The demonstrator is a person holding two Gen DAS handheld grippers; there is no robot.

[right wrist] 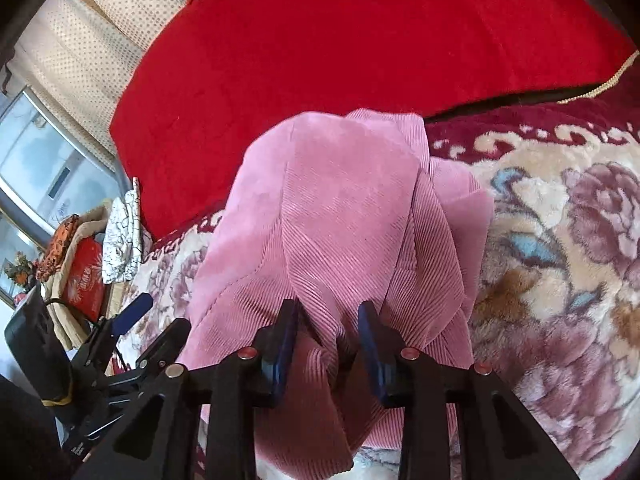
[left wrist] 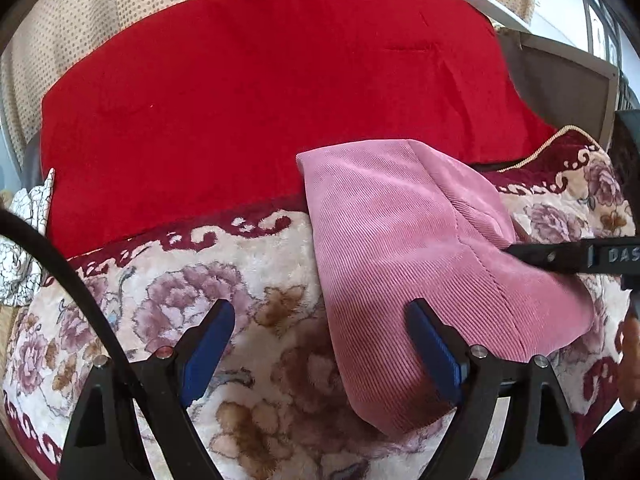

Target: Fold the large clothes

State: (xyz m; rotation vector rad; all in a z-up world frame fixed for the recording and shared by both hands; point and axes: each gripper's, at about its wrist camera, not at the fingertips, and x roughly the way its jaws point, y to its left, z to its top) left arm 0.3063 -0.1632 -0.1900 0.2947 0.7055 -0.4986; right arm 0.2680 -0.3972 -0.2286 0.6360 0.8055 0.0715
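A pink corduroy garment (left wrist: 404, 240) lies partly folded on a floral plush blanket (left wrist: 168, 292). My left gripper (left wrist: 320, 316) is open and empty, with its right pad (left wrist: 432, 344) resting against the garment's left part. My right gripper (right wrist: 330, 316) has its blue pads (right wrist: 288, 332) closed in on a bunched fold of the pink garment (right wrist: 344, 216) and holds it slightly raised. The right gripper's black finger (left wrist: 560, 256) shows at the right edge of the left wrist view, on the garment.
A big red quilt (left wrist: 260, 100) lies behind the garment on the bed. A dotted beige curtain (left wrist: 80, 24) hangs behind. At the bed's left edge sit a crackle-patterned white cloth (right wrist: 120, 232), a red box (right wrist: 84, 280) and a window (right wrist: 36, 160).
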